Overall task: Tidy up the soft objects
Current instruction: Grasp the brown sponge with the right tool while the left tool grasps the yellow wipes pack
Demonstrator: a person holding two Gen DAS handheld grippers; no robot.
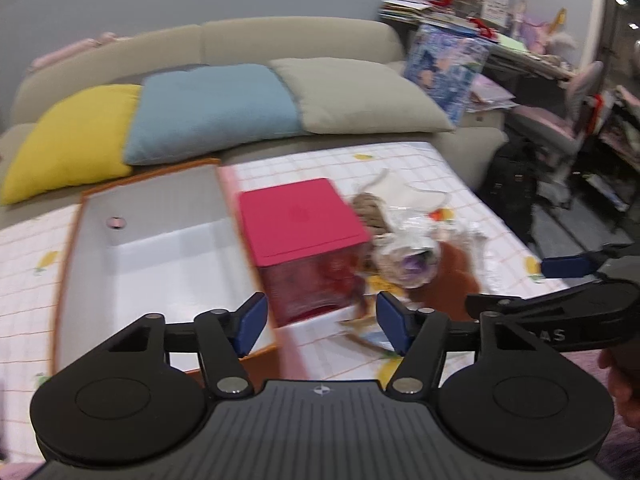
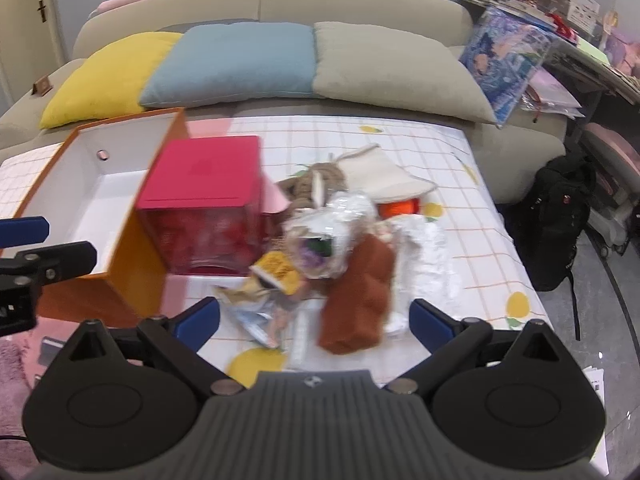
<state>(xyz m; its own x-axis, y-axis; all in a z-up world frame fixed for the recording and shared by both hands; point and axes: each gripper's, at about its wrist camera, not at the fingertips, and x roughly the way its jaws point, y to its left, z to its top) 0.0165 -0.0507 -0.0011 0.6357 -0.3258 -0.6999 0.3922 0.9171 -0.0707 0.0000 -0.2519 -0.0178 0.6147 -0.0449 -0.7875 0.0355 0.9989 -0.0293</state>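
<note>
A heap of soft things lies on the checked cloth: a brown plush piece, a bag-wrapped toy, a braided tan toy, a white cloth and a yellow-capped doll. Left of the heap stands a pink-lidded clear box beside an open orange box with a white inside. My right gripper is open, low over the near end of the heap, with nothing pressed between its blue pads. My left gripper is open in front of the pink box, holding nothing.
A beige sofa behind the table carries a yellow cushion, a blue one and a grey one. A black backpack stands on the floor at the right. A cluttered desk is at the far right.
</note>
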